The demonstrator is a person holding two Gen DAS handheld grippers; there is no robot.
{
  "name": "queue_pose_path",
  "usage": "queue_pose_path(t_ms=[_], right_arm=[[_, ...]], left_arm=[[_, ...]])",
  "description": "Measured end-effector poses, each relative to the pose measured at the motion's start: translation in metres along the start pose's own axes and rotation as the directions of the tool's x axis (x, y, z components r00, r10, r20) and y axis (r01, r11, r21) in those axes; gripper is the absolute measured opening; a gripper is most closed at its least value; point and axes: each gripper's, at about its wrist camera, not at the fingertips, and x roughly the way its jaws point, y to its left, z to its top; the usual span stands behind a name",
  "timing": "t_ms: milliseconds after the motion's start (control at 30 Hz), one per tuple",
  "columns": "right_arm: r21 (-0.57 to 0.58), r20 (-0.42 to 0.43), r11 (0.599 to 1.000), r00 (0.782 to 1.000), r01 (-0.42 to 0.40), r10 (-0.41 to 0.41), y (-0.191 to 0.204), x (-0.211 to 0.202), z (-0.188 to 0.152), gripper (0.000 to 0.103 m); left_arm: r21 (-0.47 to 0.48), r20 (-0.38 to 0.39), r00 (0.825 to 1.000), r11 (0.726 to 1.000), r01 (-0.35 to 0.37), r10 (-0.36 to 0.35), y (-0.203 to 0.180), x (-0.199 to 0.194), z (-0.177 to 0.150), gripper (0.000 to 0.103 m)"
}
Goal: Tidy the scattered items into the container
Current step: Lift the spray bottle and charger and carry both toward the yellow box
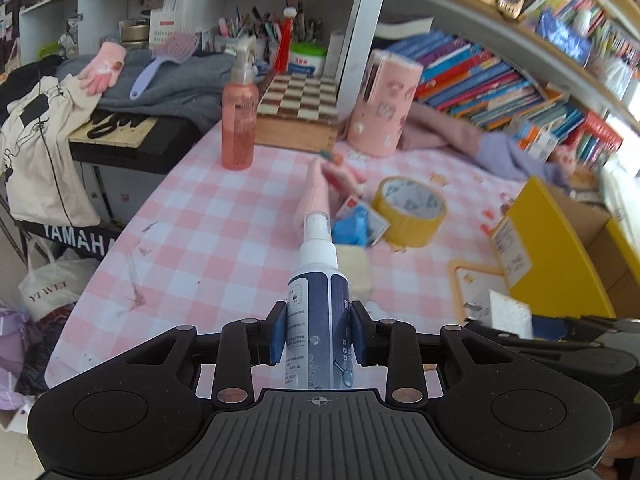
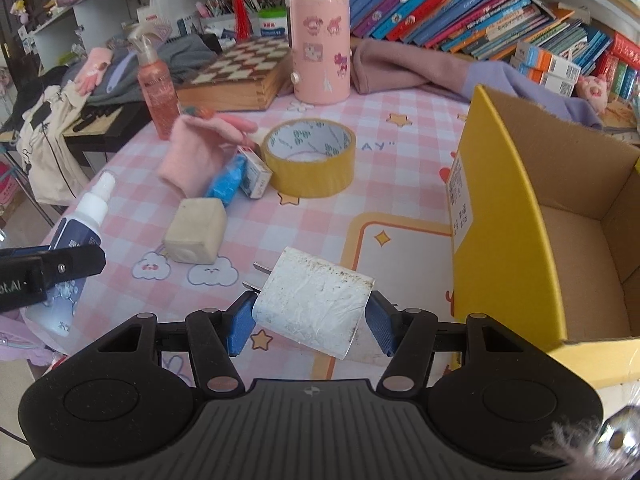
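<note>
While left view blurs, right shows box [image 2: 516,216] interior bare.

A pink pump bottle [image 2: 157,84] stands on the checked table [image 2: 320,216] beside a wooden chessboard box [image 2: 236,76]. Right of the box stands a pink stickered cylinder [image 2: 320,48]. Behind it, books [image 2: 460,12] lean along a shelf. A pink glove [image 1: 102,68] and hairbrush [image 1: 168,58] lie on grey cloth [image 1: 172,92].

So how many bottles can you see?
2. The blue spray bottle is clamped in the left gripper. The pink pump bottle stands on the table near the chessboard box. Others may hide on the cluttered shelves.
</note>
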Motion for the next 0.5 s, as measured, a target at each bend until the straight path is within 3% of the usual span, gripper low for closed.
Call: queue_pose_path(t_ms=[500], right_arm=[[0.032, 0.074, 0.999, 0.997, 0.029, -0.032, 0.011, -0.075, -0.04, 0.057]], left_arm=[[0.004, 0.051, 0.991, 0.992, 0.122, -0.122, -0.003, -0.067, -0.033, 0.031]])
